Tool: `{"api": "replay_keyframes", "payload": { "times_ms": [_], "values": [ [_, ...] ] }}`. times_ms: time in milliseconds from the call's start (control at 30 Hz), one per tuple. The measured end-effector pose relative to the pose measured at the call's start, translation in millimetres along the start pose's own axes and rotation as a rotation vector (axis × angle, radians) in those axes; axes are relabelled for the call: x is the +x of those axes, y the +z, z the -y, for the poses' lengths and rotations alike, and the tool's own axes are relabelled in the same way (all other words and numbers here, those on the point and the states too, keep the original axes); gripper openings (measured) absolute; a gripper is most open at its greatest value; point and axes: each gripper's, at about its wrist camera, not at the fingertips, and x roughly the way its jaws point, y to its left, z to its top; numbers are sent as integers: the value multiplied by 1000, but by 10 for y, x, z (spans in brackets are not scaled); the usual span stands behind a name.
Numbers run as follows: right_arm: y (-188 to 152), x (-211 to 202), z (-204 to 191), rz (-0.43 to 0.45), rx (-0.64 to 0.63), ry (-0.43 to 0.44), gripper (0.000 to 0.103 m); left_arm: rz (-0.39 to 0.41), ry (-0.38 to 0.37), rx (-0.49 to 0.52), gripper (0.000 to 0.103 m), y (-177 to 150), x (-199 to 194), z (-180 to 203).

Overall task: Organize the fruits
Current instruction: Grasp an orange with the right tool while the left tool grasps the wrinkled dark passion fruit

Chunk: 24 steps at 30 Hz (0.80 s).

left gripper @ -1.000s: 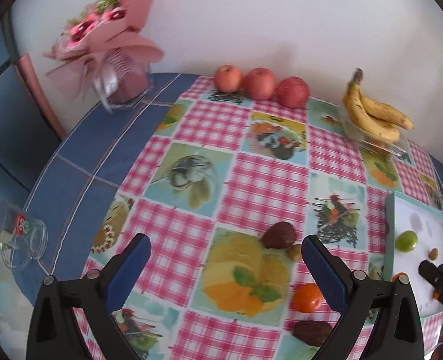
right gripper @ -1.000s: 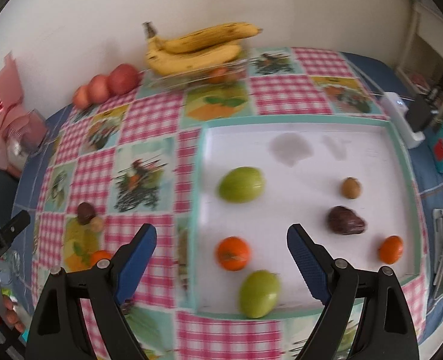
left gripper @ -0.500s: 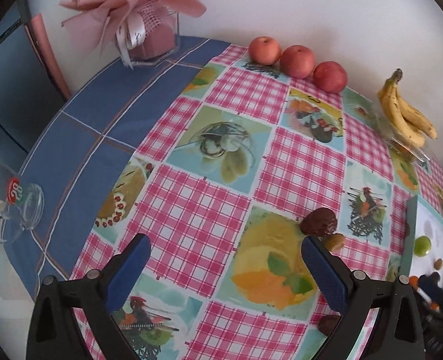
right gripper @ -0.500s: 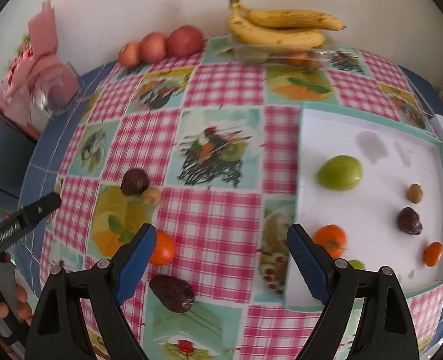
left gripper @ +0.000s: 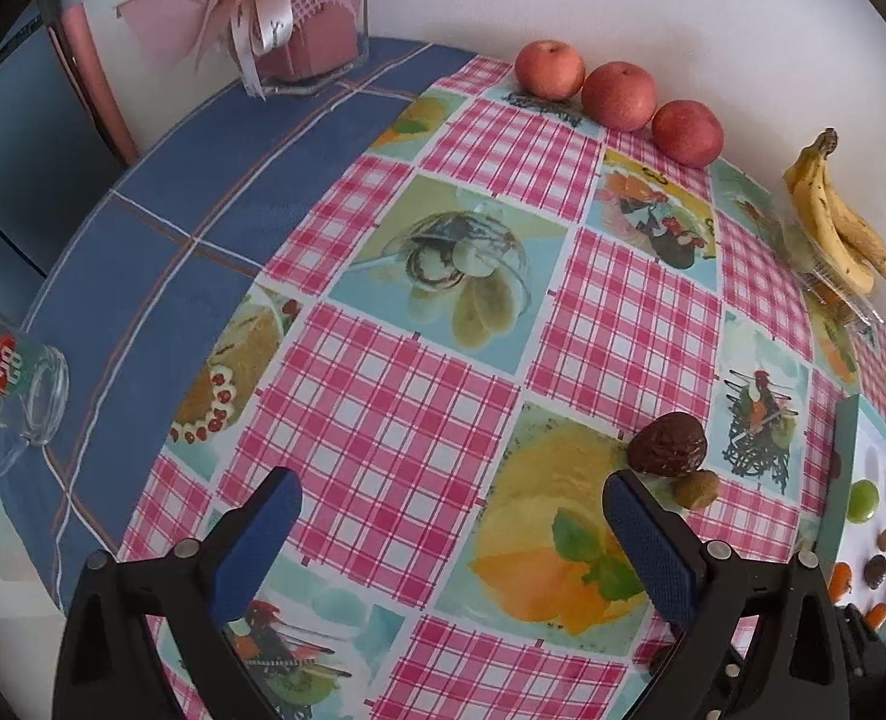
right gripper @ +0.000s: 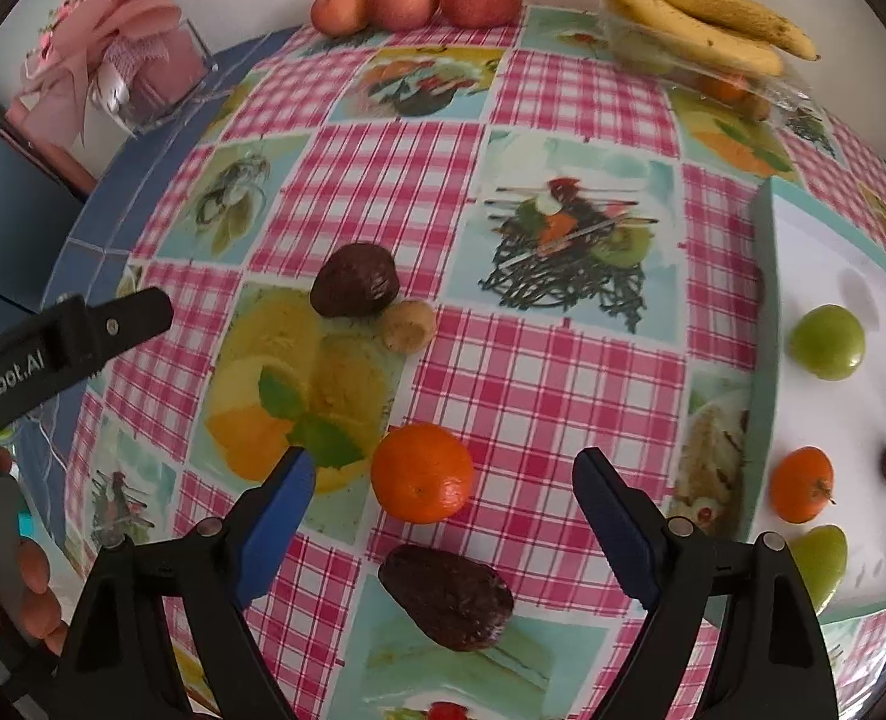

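Observation:
My right gripper is open, its jaws either side of an orange mandarin on the tablecloth. A dark brown fruit lies just below it. Another dark fruit and a small tan fruit lie further back. The white tray at right holds green fruits, mandarins and small dark fruits. My left gripper is open and empty over the cloth, with the dark fruit and tan fruit just beyond its right finger.
Three red apples and a banana bunch on a clear box line the back wall. A pink flower box stands back left. A glass jar lies at the left edge. The left gripper's tip shows at the right view's left.
My right gripper has swung left from over the tray to the loose fruits and now straddles the mandarin. My left gripper has shifted left and nearer the cloth. Both stayed open.

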Motion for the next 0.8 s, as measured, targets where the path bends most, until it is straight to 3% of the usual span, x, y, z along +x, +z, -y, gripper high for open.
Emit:
{"api": "replay_keyframes", "payload": {
  "times_ms": [33,100,233,367,500,800],
  "values": [
    [-1,28,-12,-6,-3,-4,87,-3,-2,-4,102,0,19,1],
    [-5,75,-41,-14,-12,-8,72,-7,-8,-12,102,4,51,10],
    [-12,140,-97,-30,-29,-13,67,-8,-28,-24,102,19,79,41],
    [-17,155,-146,-35,-45,-1,50,-6,-48,-29,102,26,82,72],
    [-11,149,-141,-31,-38,3,41,-5,-53,-23,102,47,91,126],
    [5,11,74,-8,18,28,40,-9,-96,-3,101,88,147,317]
  ]
}}
